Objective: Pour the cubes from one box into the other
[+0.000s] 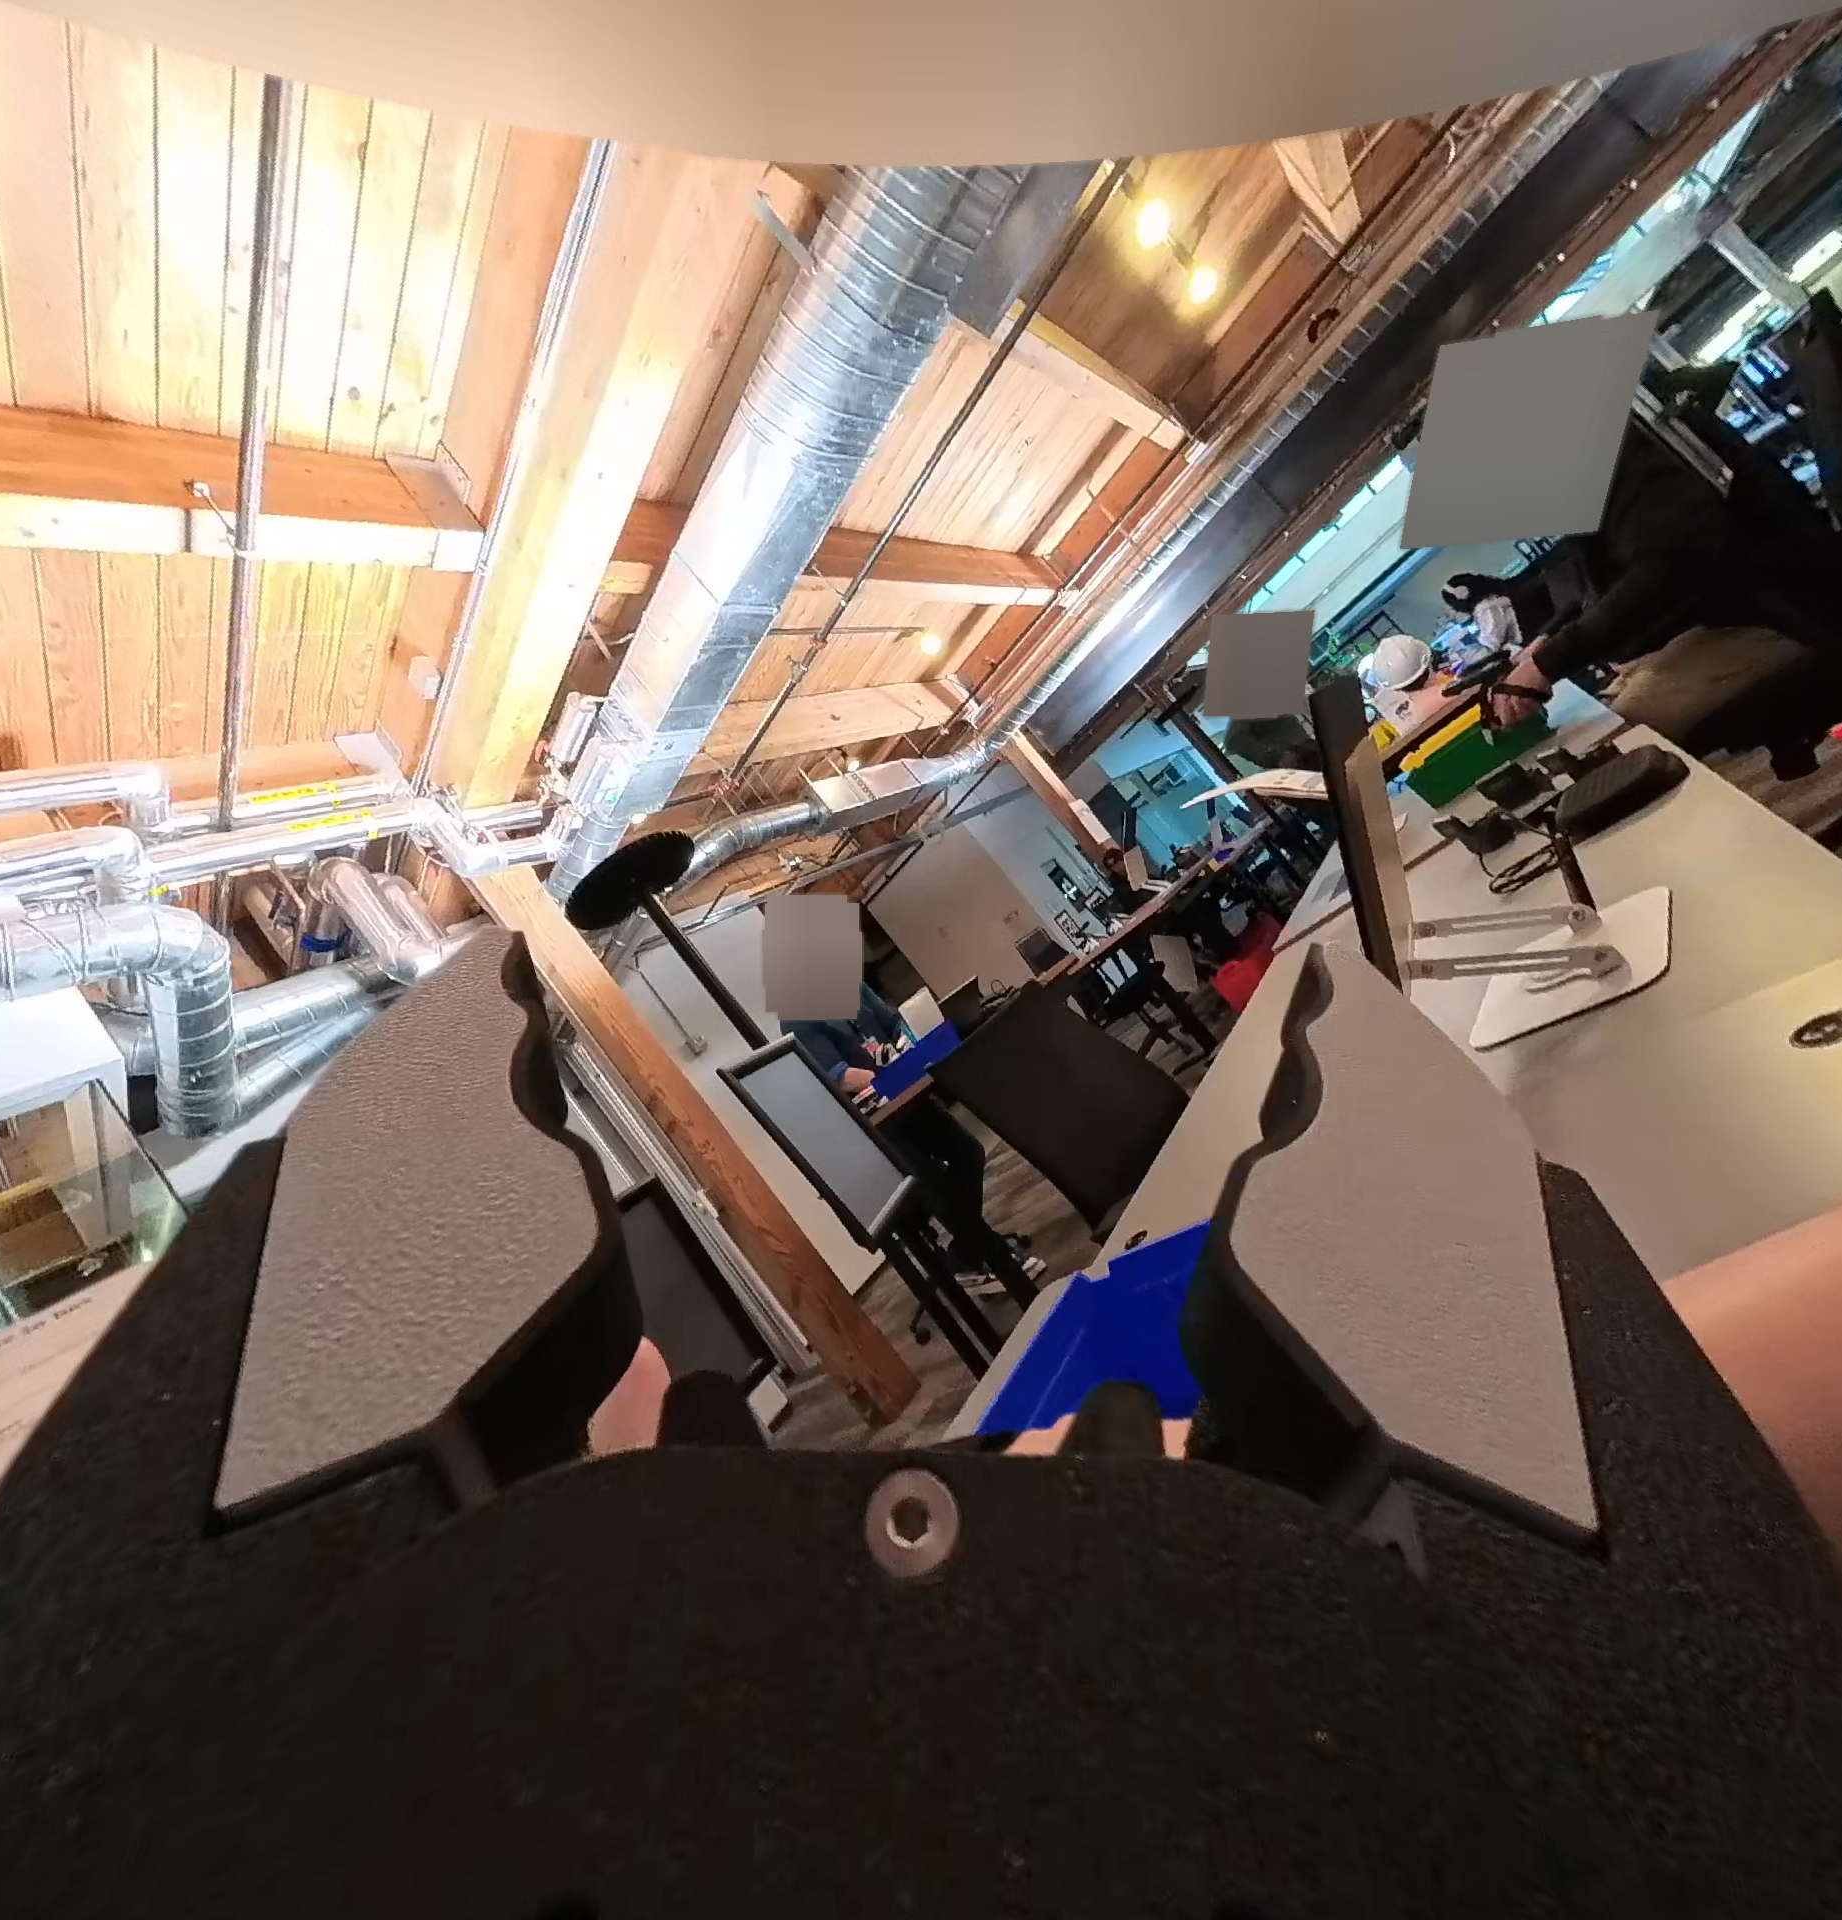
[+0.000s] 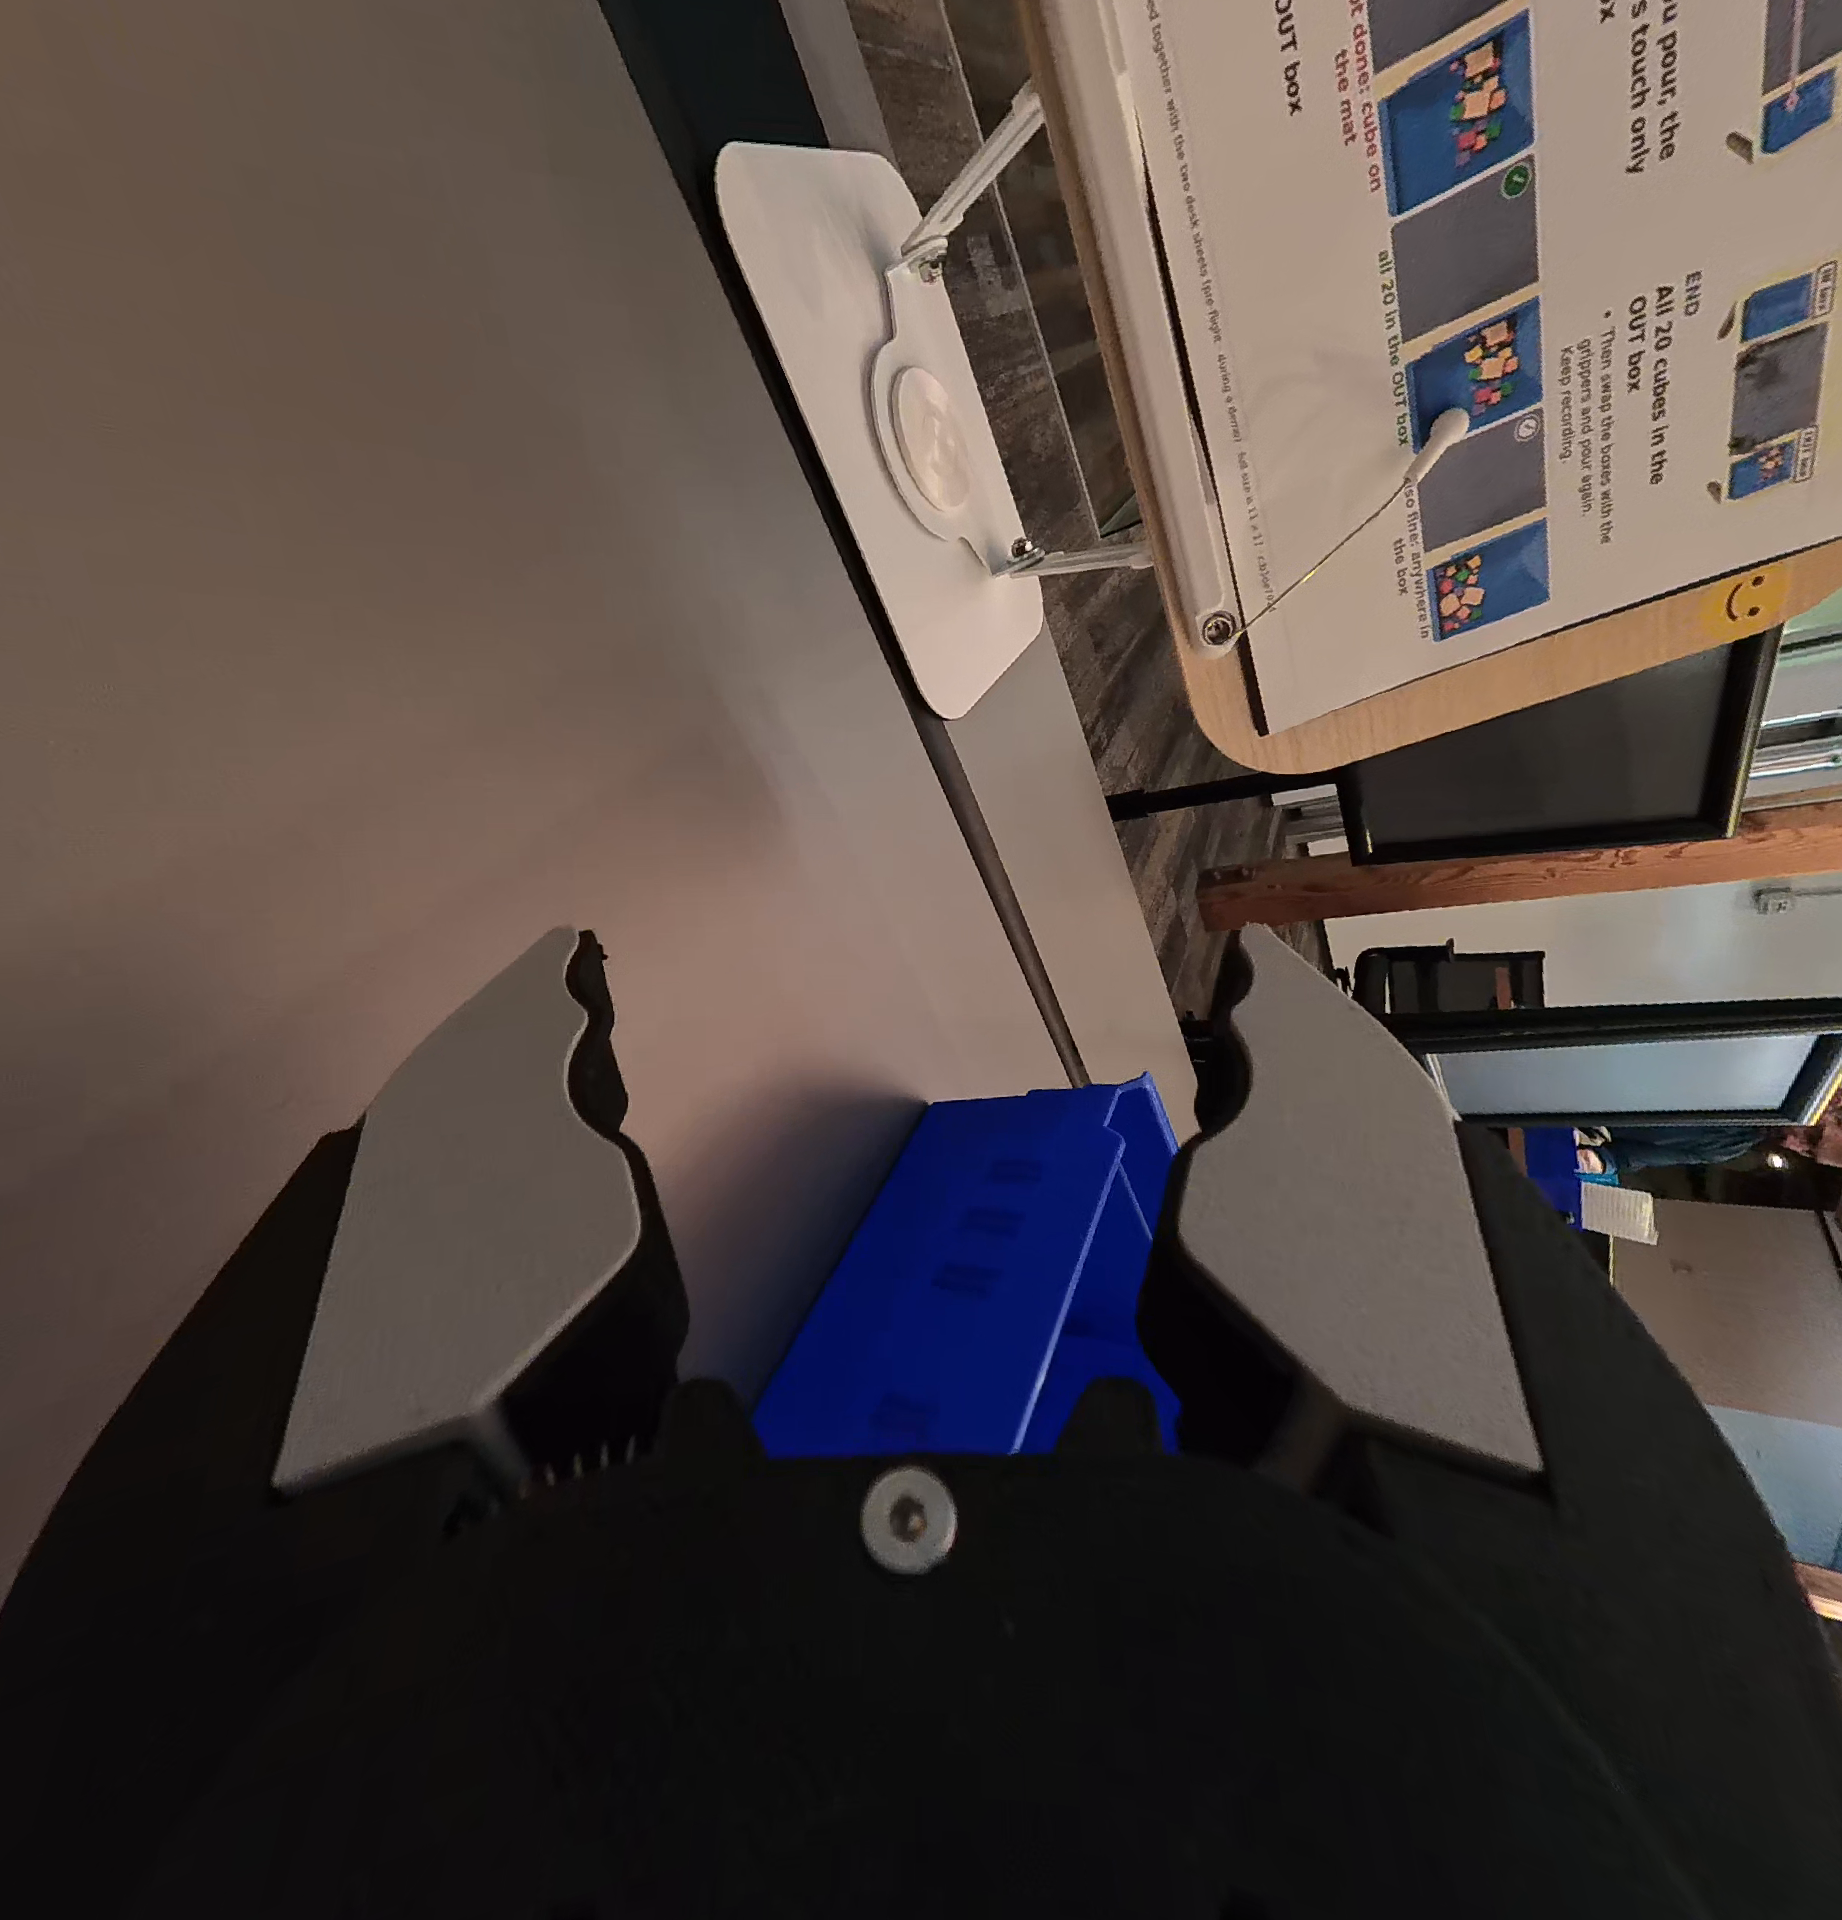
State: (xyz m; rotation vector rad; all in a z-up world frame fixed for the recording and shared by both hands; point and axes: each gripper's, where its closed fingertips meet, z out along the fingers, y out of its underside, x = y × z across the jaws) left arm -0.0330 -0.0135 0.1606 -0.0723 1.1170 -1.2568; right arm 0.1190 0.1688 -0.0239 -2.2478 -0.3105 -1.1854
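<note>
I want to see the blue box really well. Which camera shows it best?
The right wrist view shows the blue box best: a long ribbed side with small slots runs between the open right gripper fingers. The left wrist view catches only a small blue corner low beside one finger of the left gripper.

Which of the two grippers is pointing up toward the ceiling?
The left gripper; beyond it are silver ducts. The right gripper faces the table and blue box.
</note>
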